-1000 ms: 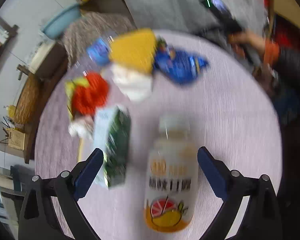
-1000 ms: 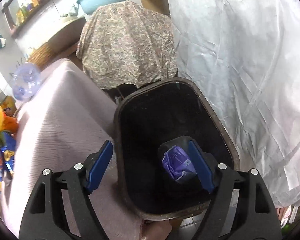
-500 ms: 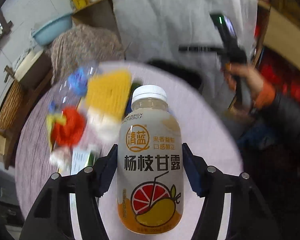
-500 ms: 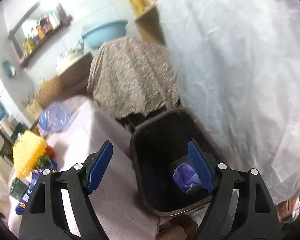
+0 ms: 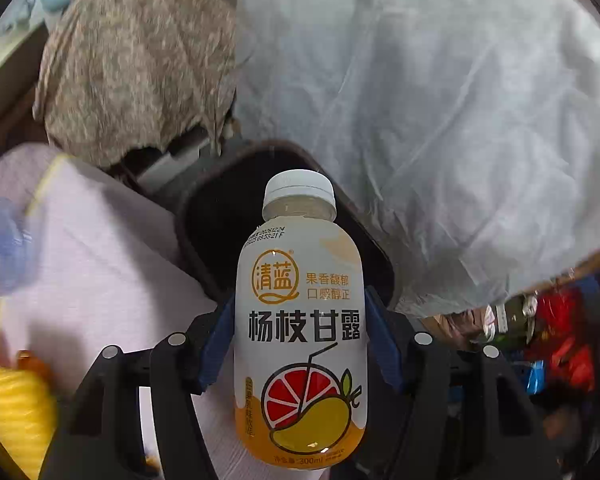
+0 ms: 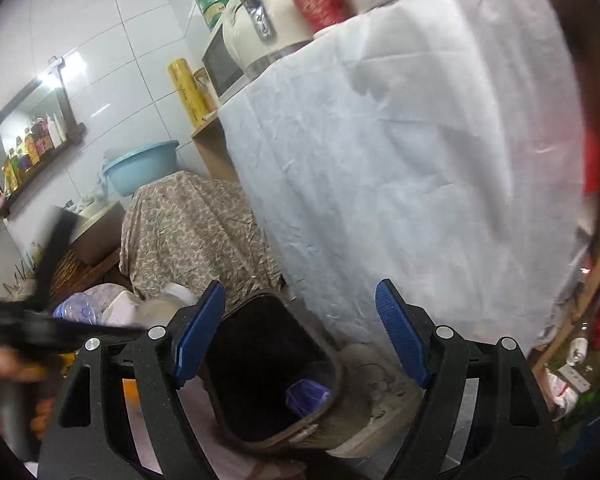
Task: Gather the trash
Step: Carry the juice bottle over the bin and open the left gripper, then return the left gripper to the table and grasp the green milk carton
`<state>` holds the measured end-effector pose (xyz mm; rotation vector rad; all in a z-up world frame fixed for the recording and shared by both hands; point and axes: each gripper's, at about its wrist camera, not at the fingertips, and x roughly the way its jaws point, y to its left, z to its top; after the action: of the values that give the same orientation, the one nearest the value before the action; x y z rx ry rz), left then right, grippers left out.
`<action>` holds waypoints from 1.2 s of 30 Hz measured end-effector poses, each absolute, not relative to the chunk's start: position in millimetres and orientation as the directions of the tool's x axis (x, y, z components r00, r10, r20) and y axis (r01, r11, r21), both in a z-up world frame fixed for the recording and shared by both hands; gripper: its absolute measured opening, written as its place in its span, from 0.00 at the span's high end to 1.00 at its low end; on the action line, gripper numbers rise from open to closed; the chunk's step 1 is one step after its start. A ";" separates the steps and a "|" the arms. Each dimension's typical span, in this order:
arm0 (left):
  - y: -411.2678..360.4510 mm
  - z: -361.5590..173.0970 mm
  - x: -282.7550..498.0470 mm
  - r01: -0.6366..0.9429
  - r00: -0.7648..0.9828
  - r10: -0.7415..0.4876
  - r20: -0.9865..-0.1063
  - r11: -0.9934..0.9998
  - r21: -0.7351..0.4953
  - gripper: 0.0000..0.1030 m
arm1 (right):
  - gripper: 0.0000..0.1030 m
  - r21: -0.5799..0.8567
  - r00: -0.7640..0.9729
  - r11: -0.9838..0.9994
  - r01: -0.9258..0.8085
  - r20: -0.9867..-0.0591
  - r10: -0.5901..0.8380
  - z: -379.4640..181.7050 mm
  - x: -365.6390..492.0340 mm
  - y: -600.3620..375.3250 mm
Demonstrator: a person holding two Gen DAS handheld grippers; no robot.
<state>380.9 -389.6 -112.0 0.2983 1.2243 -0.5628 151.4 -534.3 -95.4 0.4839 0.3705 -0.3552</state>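
juice bottle [image 5: 301,320] pinched by left fingers [image 5: 216,344] | dark bin [image 6: 268,364] beyond | right fingers [image 6: 198,336] spread

Blurred water bottle [image 5: 4,246] — edge-cropped

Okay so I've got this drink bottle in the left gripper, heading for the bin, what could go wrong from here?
1. The juice bottle is pinched low on its smooth rounded body by the left gripper; it may slip or swing.
2. Its cap sits only near the trash bin rim by the table edge; an early release could miss.
3. It looks full, so a drop lands hard.
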 end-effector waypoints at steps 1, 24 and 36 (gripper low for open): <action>-393.8 -121.2 386.4 0.536 0.213 -0.240 -0.947 0.839 -0.092 0.40 | 0.25 0.377 0.873 0.828 0.416 -0.421 -0.246 -95.7 147.9 -536.0; -290.5 -25.9 293.3 0.616 0.413 -0.512 -0.753 0.766 -0.183 0.05 | 0.20 0.379 0.893 0.892 0.246 -0.446 -0.057 -83.9 141.4 -475.0; -95.4 -5.6 247.2 0.488 0.549 -0.506 -0.666 0.840 -0.236 0.05 | 0.16 0.371 0.840 0.926 -0.077 -0.476 0.260 -46.1 160.5 -345.3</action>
<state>247.2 -95.4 -5.6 -0.0246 0.7962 -0.5883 160.5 -345.3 -46.1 0.3485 0.5474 0.1821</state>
